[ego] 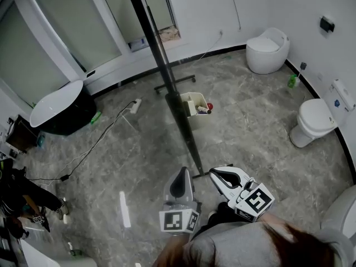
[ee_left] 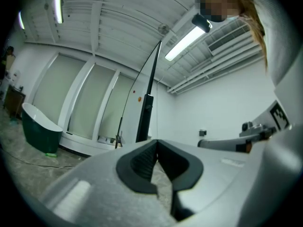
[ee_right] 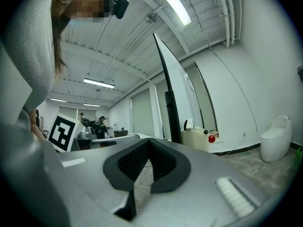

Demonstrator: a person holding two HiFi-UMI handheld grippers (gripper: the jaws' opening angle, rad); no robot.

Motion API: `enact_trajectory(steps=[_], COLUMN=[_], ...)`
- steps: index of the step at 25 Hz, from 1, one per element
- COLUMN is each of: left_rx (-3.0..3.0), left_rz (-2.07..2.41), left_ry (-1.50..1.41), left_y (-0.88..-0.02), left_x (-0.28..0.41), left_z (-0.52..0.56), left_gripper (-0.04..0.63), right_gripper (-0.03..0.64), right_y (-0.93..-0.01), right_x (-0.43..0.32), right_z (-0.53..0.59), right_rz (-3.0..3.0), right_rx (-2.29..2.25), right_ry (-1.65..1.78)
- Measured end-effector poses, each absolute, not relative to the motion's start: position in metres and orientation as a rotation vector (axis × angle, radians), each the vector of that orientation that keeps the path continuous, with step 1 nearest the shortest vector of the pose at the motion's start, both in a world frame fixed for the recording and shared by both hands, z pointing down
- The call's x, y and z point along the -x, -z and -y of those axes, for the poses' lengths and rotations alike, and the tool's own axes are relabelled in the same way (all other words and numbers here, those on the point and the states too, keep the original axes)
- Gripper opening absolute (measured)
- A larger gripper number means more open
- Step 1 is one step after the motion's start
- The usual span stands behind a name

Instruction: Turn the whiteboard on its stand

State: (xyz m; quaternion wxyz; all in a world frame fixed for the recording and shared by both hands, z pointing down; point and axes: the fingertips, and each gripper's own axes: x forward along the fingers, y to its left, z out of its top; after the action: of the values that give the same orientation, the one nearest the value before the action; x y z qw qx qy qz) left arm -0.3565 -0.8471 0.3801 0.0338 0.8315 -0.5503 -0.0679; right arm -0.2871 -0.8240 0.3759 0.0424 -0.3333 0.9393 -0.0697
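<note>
Whiteboard (ego: 153, 38): thin dark flat panel, seen edge-on, top cut off. Left gripper (ego: 182, 172), right gripper (ego: 214, 174), near: ribbed black pads (ee_left: 142, 162) closed together, nothing between. Floor (ego: 250, 115): grey, marbled.

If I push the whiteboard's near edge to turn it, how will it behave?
The whiteboard looks tall, thin and rigid, so it should probably swing as one piece. Its stand feet look slim, so a high push might rock it.
</note>
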Motion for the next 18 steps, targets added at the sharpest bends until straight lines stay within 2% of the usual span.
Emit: enact_trajectory(steps=[10,11,13,14,18], left_rx=[-2.492,-2.490,-2.491,-2.493,-2.495], left_rz=[1.880,1.905,1.934,1.941,1.968], left_ry=[0.088,0.086,0.095,0.095,0.097], left_y=[-0.366,-0.361,-0.352,-0.348,-0.331], left_x=[0.371,0.372,0.370,0.368,0.360], left_z=[0.909,0.917,0.936,0.946,0.983], left_gripper=[0.001,0.033,0.199,0.248,0.267], right_gripper=[0.006,0.006,0.006,0.006,0.006], right_y=[-0.360,-0.360,-0.359,-0.361,-0.367], right_x=[0.278,0.276,0.275,0.274,0.269], right_z=[0.858,0.860,0.863,0.863,0.866], right_rz=[-2.921,-2.920,-2.898,-2.894,-2.898], right_rx=[0.984,0.988,0.977,0.977,1.012], right_ry=[0.110,0.104,0.091,0.097,0.128])
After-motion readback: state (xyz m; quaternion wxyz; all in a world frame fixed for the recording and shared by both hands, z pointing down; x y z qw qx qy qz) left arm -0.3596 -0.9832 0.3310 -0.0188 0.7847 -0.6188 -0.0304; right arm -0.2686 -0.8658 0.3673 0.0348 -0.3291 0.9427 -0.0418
